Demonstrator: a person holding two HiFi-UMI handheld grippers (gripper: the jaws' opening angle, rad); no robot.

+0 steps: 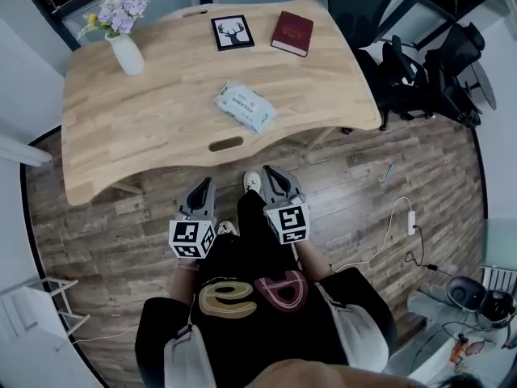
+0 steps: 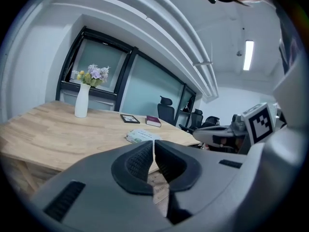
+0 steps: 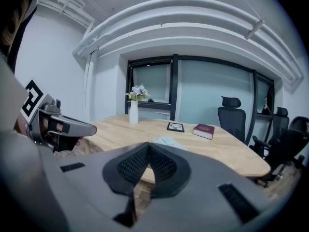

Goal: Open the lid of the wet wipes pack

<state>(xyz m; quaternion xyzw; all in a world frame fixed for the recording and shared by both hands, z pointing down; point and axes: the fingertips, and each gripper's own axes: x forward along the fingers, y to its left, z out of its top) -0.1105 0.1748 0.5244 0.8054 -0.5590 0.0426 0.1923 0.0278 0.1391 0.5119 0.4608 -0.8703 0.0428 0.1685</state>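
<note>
The wet wipes pack [image 1: 245, 107] lies flat near the middle of the wooden table [image 1: 145, 120], white and pale green, its lid down. It shows small past the jaws in the left gripper view [image 2: 141, 136] and in the right gripper view [image 3: 169, 142]. My left gripper [image 1: 204, 186] and right gripper [image 1: 271, 174] hang side by side over the floor, short of the table's near edge, both pointing at it. Each is shut with nothing between its jaws. In the left gripper view the right gripper [image 2: 203, 134] shows at the right edge.
On the table's far side stand a white vase of flowers [image 1: 123, 35], a framed deer picture [image 1: 233, 32] and a dark red book [image 1: 292, 33]. Black office chairs [image 1: 420, 63] crowd the right. A white cable and charger [image 1: 408, 219] lie on the wooden floor.
</note>
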